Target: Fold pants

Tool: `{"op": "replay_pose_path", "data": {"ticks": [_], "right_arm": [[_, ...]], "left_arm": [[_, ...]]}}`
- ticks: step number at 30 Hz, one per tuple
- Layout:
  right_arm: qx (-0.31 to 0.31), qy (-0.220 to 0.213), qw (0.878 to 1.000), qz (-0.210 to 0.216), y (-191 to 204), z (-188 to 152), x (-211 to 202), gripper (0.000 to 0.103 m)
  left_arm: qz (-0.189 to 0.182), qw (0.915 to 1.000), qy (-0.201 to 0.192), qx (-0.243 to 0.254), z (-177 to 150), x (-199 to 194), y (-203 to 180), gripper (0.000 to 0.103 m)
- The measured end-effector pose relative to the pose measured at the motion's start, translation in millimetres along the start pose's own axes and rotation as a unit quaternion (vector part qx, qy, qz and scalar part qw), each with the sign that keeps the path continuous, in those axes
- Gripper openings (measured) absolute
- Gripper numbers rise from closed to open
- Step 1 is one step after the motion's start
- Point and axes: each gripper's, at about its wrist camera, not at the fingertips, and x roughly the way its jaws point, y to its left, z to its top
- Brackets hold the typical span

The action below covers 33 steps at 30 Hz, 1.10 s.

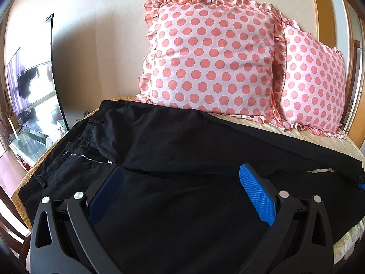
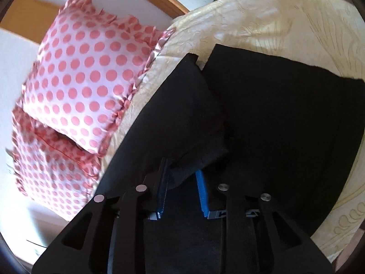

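I see the black pants spread across the cream quilted bedspread, waistband toward the left edge of the bed with the button and metal zipper showing. My left gripper hangs over the middle of the fabric with its ribbed blue pads spread wide, nothing between them. Beyond the pants, two frilled cushions with pink dots lean on the wall, leaving a narrow strip of bedspread between them and the far leg. To the left the bed drops off toward a glass table.

From the right wrist, the right gripper sits at the leg end with its pads drawn narrow around a raised fold of the pants. The cloth is matte and smooth, its leg hems cut square. Bare embossed bedspread lies open beyond the hems; the cushions sit close on the left.
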Motion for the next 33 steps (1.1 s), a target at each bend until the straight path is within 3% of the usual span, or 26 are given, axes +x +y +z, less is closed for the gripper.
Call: {"op": "replay_pose_path", "data": {"ticks": [8, 10, 11, 19, 22, 27, 33], "right_arm": [[-0.001, -0.025, 1.000, -0.009, 5.2, 6.7, 3.2, 0.024], [-0.010, -0.032, 0.999, -0.016, 7.9, 9.5, 4.1, 0.006], [-0.021, -0.038, 0.999, -0.015, 10.2, 11.5, 2.2, 0.004], [-0.079, -0.117, 0.990, 0.022, 15.6, 1.3, -71.7, 0.003], [-0.064, -0.104, 0.992, 0.009, -6.9, -10.8, -81.4, 0.003], [-0.055, -0.064, 0.996, -0.028, -33.9, -20.9, -63.6, 0.003], [-0.069, -0.057, 0.995, -0.037, -34.3, -22.5, -58.6, 0.003]], "left_arm": [[0.004, 0.9999, 0.010, 0.002, -1.7, 3.0, -1.3, 0.101], [0.005, 0.9999, 0.012, 0.002, -1.3, 2.9, -0.1, 0.101], [0.005, 0.9999, 0.013, 0.000, -0.6, 2.5, 0.4, 0.101], [-0.020, 0.9990, 0.032, -0.026, 5.2, 2.0, 17.3, 0.101], [-0.019, 0.9990, 0.036, -0.016, 12.0, 5.4, 23.0, 0.101], [-0.011, 0.9977, 0.065, -0.017, 40.3, 33.5, 41.4, 0.101], [0.021, 0.9916, 0.120, -0.046, 85.8, 114.2, 60.4, 0.101]]}}
